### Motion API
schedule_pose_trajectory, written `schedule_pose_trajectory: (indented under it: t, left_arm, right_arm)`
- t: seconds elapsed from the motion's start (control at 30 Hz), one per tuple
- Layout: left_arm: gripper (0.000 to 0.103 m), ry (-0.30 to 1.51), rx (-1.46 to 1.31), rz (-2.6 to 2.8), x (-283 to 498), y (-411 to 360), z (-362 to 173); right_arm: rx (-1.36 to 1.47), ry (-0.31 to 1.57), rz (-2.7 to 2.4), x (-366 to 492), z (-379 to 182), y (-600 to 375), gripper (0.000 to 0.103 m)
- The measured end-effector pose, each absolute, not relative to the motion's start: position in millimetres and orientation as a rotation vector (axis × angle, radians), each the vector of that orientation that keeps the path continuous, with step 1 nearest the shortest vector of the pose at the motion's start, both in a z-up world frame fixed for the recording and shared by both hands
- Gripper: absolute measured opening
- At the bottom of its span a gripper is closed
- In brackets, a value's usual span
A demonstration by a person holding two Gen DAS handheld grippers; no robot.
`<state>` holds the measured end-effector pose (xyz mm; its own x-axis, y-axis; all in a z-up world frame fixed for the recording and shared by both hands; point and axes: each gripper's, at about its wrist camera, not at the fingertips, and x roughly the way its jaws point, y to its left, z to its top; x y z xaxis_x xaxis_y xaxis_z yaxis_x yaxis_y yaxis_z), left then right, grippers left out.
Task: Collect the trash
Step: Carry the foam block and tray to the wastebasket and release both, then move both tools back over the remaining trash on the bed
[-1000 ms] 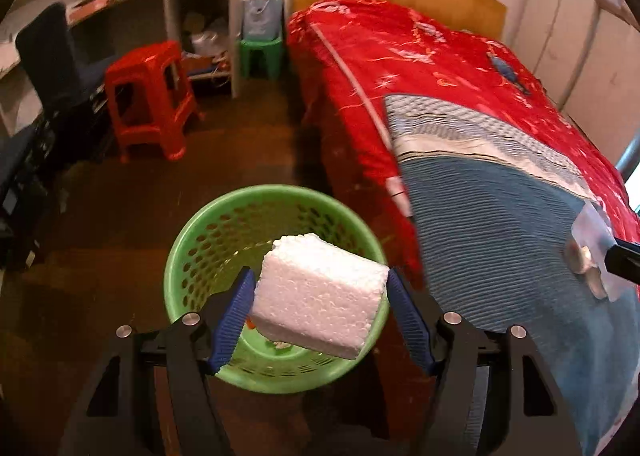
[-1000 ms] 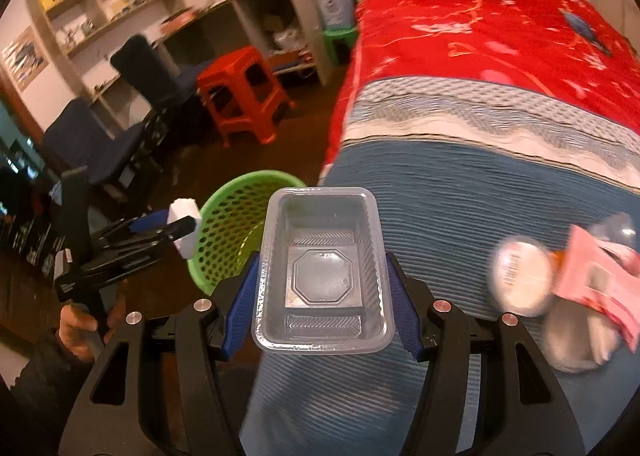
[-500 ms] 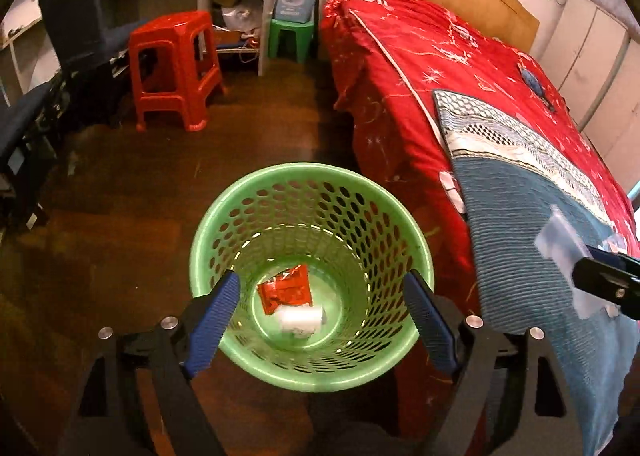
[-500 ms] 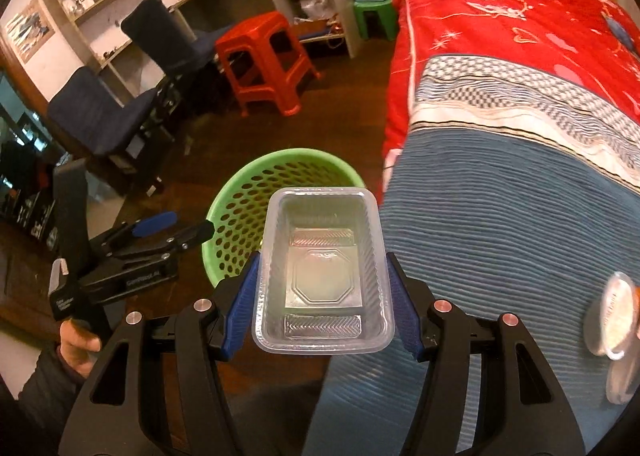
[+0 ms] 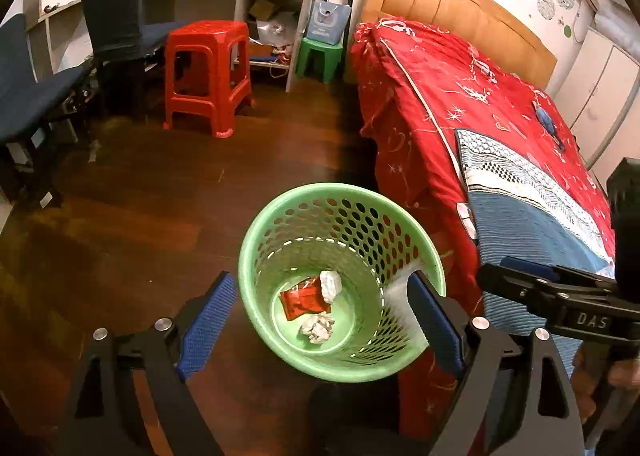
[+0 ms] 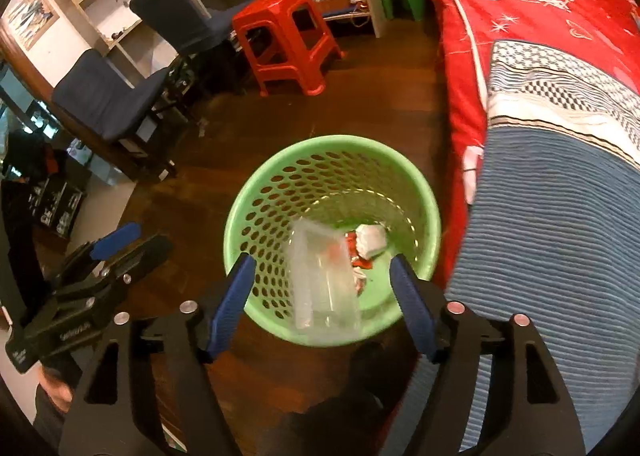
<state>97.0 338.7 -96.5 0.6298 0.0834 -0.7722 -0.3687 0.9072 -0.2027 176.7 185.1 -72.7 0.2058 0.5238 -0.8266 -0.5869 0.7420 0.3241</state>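
Note:
A green perforated trash basket (image 5: 280, 232) stands on the floor by the bed; it also shows in the right wrist view (image 6: 280, 167). Inside lie a red wrapper (image 5: 304, 298), crumpled white paper (image 5: 318, 328) and a white foam piece (image 5: 330, 284). A clear plastic tray (image 6: 324, 280), blurred, is falling into the basket between my right fingers. My left gripper (image 5: 320, 320) is open and empty above the basket. My right gripper (image 6: 322, 300) is open above the basket; it also shows at the right of the left wrist view (image 5: 532, 288).
The bed (image 5: 480, 103) with red cover and blue blanket (image 6: 560, 256) stands right of the basket. A red stool (image 5: 208, 71), a small green stool (image 5: 320, 55), dark chairs (image 5: 116, 15) and a desk with shelves stand at the far side. The floor is dark wood (image 5: 140, 195).
My left gripper opened and dropped the foam block into the basket, then drew back. My right gripper moved over the basket and opened; the clear tray has left it and is falling in.

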Motion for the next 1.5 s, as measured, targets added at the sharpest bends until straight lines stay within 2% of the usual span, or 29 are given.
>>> schedule_pose_trajectory:
  t: [0.23, 0.7, 0.8, 1.0, 1.07, 1.5]
  left_arm:
    - [0.085, 0.846, -0.352, 0.241, 97, 322, -87]
    - [0.086, 0.847, -0.257, 0.056, 130, 218, -60]
    - [0.086, 0.851, -0.236, 0.023, 136, 197, -56]
    - [0.087, 0.869, -0.22, -0.041, 150, 159, -52]
    - [0.09, 0.877, -0.213, -0.066, 156, 146, -52]
    - [0.09, 0.915, -0.156, -0.179, 186, 76, -58]
  right_arm:
    - [-0.057, 1.071, 0.764, 166, -53, 158, 0.073]
    - [-0.046, 0.986, 0.567, 160, -21, -12, 0.074]
    - [-0.059, 0.987, 0.528, 163, -16, -51, 0.082]
    - [-0.112, 1.004, 0.487, 176, -7, -123, 0.084]
    - [-0.164, 1.008, 0.494, 181, -6, -141, 0.085]
    - [-0.36, 1.085, 0.634, 200, -35, -169, 0.085]
